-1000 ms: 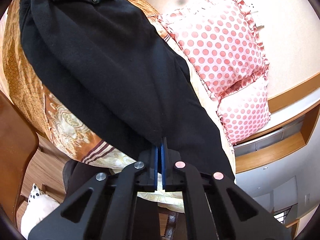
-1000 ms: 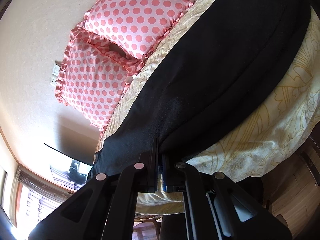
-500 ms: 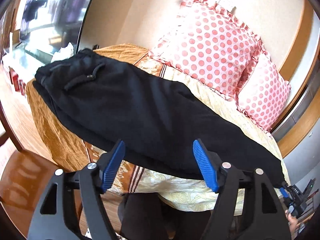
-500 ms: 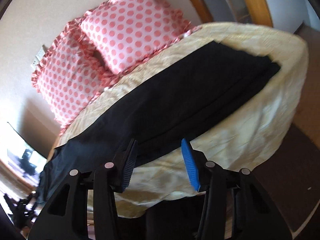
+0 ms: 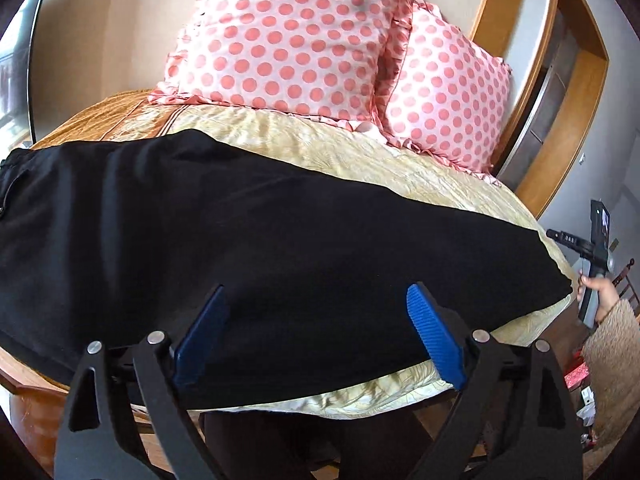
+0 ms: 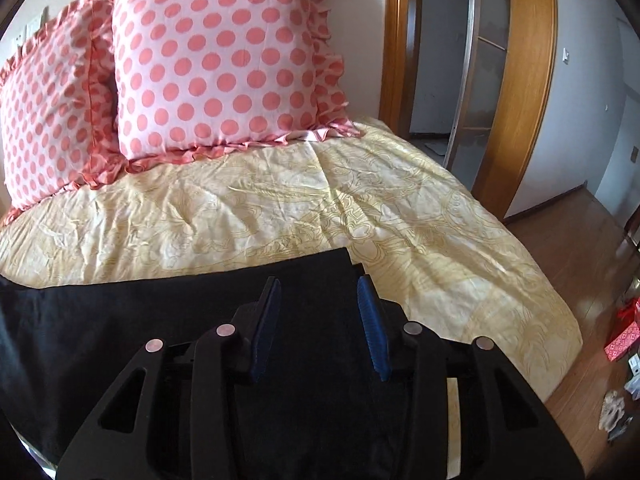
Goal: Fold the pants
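Pants [image 5: 280, 248] lie flat beneath both grippers, jaws spread wide

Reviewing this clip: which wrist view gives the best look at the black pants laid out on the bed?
The left wrist view: the black pants stretch across nearly the whole frame on the bed, from the waist end at the left edge to the leg end at right. The right wrist view shows only the leg end, partly hidden by the open right gripper.

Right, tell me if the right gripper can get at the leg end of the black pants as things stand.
Probably yes. The right gripper is open and hangs right over the leg end of the black pants, which lie flat on the yellow bedspread. Nothing lies between them.
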### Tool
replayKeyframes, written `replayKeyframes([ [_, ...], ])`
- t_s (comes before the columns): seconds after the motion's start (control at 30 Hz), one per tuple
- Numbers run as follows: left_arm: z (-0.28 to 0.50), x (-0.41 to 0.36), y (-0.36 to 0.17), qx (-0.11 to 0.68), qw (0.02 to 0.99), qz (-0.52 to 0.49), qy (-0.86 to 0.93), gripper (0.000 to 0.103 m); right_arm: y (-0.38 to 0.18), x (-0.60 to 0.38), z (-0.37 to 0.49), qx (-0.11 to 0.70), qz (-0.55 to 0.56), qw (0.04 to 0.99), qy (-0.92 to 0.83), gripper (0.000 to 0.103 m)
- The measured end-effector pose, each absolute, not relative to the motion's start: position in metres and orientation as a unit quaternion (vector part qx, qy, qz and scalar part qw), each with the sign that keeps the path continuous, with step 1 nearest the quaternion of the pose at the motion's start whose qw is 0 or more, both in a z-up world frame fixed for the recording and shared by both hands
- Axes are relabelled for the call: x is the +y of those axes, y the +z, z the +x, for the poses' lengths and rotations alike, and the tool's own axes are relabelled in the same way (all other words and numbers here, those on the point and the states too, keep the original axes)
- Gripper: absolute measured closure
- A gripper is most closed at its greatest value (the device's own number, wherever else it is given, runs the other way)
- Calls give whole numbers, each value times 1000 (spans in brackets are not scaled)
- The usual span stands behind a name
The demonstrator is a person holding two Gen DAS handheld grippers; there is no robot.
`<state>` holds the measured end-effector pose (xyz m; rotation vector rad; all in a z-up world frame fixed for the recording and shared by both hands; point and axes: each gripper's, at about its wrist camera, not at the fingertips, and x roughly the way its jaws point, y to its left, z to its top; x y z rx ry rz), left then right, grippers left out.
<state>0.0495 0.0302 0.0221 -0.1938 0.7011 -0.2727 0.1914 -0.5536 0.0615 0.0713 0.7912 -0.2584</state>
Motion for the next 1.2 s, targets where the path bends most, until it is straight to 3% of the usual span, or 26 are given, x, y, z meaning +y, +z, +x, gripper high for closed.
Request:
replayKeyframes([
  [0.33, 65, 7, 8, 369, 917, -71, -136, 8, 33, -569, 249, 461, 30, 880, -107, 60],
  [0.37, 66, 7, 7, 371, 916, -70, -135, 8, 31, -566, 250, 463, 20, 880, -104, 64],
  [0.4, 67, 7, 6, 372, 916, -70, -135, 8, 29, -562, 250, 463, 6, 881, -101, 77],
  [0.47, 70, 6, 5, 374, 915, -70, -135, 8, 26, -554, 248, 462, -18, 881, -101, 91],
  [0.73, 75, 3, 5, 377, 914, -63, -139, 8, 32, -576, 237, 444, 34, 882, -153, 95],
  [0.83, 73, 3, 3, 375, 914, -60, -140, 8, 30, -573, 242, 457, 14, 872, -171, 84],
  [0.9, 72, 4, 3, 373, 915, -58, -142, 8, 34, -575, 239, 457, 22, 870, -183, 48],
  [0.93, 70, 5, 3, 372, 915, -57, -144, 8, 39, -579, 233, 445, 34, 875, -190, 41],
  [1.07, 66, 10, 2, 366, 918, -52, -146, 6, 68, -595, 178, 375, 116, 895, -211, 38],
  [1.2, 62, 11, -1, 355, 921, -50, -153, 5, 68, -616, 103, 346, 266, 875, -211, 40],
])
